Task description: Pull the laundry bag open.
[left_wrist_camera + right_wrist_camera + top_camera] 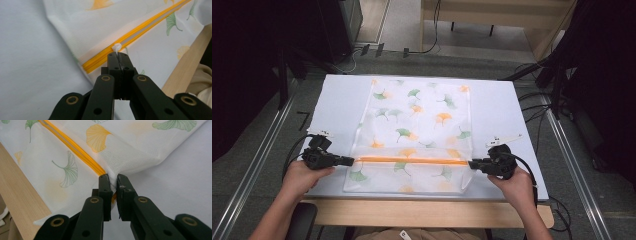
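One white mesh bag (417, 135) (ginkgo-leaf print, orange zipper (412, 160)) flat on table (337, 100), near front edge. Two grippers: L gripper (353, 161) clamped on zip pull (116, 47), R gripper (470, 163) pinching bag's end.

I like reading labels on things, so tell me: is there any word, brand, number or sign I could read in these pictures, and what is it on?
None: no readable text in any view.
The mesh zipper bag bears ginkgo-leaf prints, no lettering.
The white tags above the left gripper and the right gripper in the high view are too small to read.
The small white tag at the bottom edge is also too small to read.
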Available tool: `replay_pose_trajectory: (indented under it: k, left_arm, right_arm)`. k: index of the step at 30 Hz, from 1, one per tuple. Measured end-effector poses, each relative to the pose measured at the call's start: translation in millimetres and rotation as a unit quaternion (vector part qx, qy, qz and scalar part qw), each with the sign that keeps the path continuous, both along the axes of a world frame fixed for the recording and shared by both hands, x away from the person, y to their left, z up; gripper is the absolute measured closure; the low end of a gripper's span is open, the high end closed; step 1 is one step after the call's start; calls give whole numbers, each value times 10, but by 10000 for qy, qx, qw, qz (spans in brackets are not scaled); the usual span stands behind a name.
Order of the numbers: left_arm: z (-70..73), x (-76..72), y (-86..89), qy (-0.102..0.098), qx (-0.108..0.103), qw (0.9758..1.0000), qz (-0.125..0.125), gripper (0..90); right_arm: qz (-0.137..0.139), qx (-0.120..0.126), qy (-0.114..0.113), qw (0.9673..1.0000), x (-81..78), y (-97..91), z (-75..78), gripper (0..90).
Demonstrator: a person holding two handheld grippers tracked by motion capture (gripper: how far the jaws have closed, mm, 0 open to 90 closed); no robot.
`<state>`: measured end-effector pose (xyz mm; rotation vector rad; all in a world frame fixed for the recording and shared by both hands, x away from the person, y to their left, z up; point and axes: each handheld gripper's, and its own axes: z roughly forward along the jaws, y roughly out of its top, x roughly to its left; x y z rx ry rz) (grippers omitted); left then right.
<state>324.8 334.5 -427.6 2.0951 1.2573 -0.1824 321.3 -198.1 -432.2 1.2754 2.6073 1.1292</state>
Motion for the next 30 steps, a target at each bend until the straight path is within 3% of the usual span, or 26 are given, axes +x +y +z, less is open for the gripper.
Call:
replay_pose_trajectory:
  k: [18,22,30]
  left_arm:
    - [-9,-22,63,22,-3,10000,53,900]
    - [9,-31,127,-76,37,9997,228,900]
    - [-4,-88,244,-12,7,9995,329,900]
  right_arm:
    - [22,-17,7,10000,2,11,-6,848]
    - [16,-22,11,10000,5,6,-9,848]
    - [-7,-34,57,10000,17,-7,-23,847]
